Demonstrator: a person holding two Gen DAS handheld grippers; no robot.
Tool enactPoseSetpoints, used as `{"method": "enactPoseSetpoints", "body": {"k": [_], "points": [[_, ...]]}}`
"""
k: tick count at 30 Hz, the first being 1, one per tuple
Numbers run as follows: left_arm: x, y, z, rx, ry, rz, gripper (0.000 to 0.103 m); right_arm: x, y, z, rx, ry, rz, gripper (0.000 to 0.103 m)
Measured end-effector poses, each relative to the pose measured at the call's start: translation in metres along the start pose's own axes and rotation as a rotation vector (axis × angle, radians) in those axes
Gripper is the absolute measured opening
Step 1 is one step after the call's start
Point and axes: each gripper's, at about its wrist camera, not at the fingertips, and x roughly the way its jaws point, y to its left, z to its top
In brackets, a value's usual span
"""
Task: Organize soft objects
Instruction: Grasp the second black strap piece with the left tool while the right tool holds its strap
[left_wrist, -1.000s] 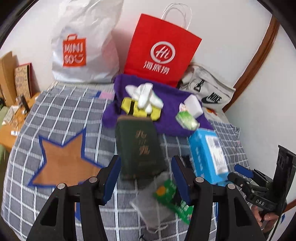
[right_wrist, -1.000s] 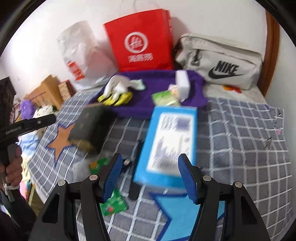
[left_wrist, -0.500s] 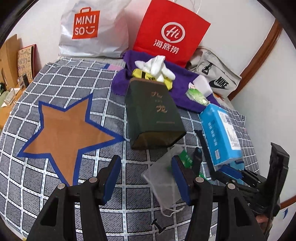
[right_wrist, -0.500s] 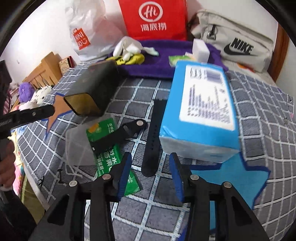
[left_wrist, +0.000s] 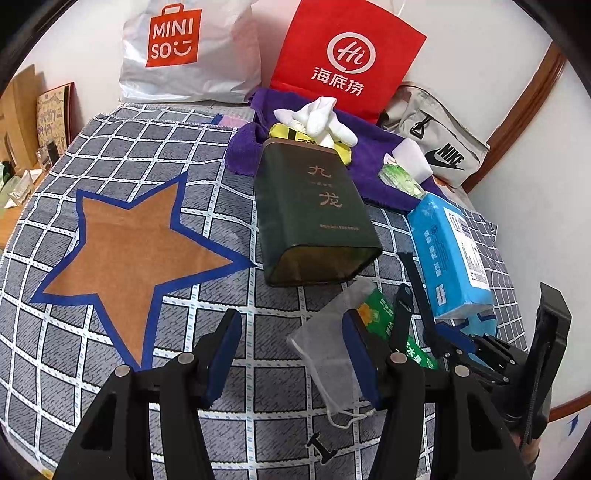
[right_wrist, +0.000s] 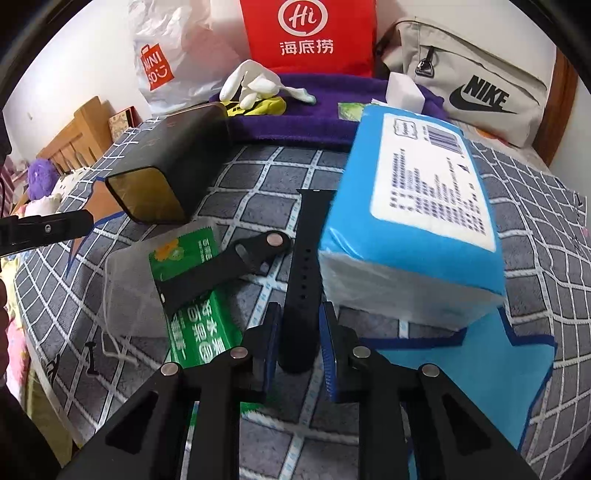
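My right gripper (right_wrist: 299, 336) has its jaws closed around the near end of a long black watch strap (right_wrist: 304, 266) that lies on the checked cloth beside a blue tissue pack (right_wrist: 417, 221). A second shorter black strap (right_wrist: 229, 269) lies across a green wipes packet (right_wrist: 192, 295) and a clear mesh pouch (right_wrist: 129, 288). My left gripper (left_wrist: 291, 350) is open and empty above the cloth, just left of the mesh pouch (left_wrist: 328, 362). The right gripper also shows in the left wrist view (left_wrist: 454, 339).
A dark green tin (left_wrist: 314, 218) lies on its side mid-cloth. A purple towel (left_wrist: 373, 162) at the back holds white gloves (left_wrist: 317, 118), a white sponge and a green packet. A Miniso bag (left_wrist: 184, 51), red paper bag (left_wrist: 343, 59) and Nike bag (right_wrist: 476, 77) line the wall. A brown star (left_wrist: 129, 240) marks the cloth.
My right gripper has dropped low, narrowed and closed around the long black strap's end. My left gripper drew back and down, staying open.
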Motion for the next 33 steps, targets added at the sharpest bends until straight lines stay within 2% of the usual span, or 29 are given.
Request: {"method": "enactPoseSetpoints", "body": {"k": [9, 14, 17, 19, 21, 23, 26, 29, 33], "points": [[-0.013, -0.010, -0.009, -0.002, -0.010, 0.004, 0.054, -0.034, 0.003, -0.036, -0.058, 0.037, 0.026, 0.021], [-0.018, -0.021, -0.015, 0.027, -0.012, 0.008, 0.054, -0.045, -0.014, -0.062, -0.046, 0.077, 0.023, 0.021], [-0.017, -0.025, -0.017, 0.034, -0.009, 0.004, 0.054, -0.049, -0.022, -0.070, -0.028, 0.076, 0.053, 0.021], [-0.014, -0.027, -0.017, 0.036, 0.000, -0.001, 0.054, -0.048, -0.025, -0.068, -0.010, 0.065, 0.070, 0.029], [-0.011, -0.029, -0.017, 0.038, 0.013, -0.007, 0.054, -0.043, -0.024, -0.063, -0.008, 0.037, 0.080, 0.046], [-0.010, -0.030, -0.019, 0.043, 0.019, -0.003, 0.054, -0.035, -0.021, -0.057, -0.014, 0.026, 0.068, 0.047], [-0.009, -0.029, -0.021, 0.053, 0.023, -0.001, 0.054, -0.029, -0.016, -0.049, -0.023, -0.013, 0.051, 0.045], [-0.005, -0.030, -0.021, 0.073, 0.031, -0.008, 0.054, -0.024, -0.010, -0.045, -0.062, -0.037, -0.004, 0.021], [0.003, -0.039, -0.023, 0.119, 0.043, -0.037, 0.054, -0.025, -0.016, -0.045, -0.063, -0.047, 0.018, 0.021]]}}
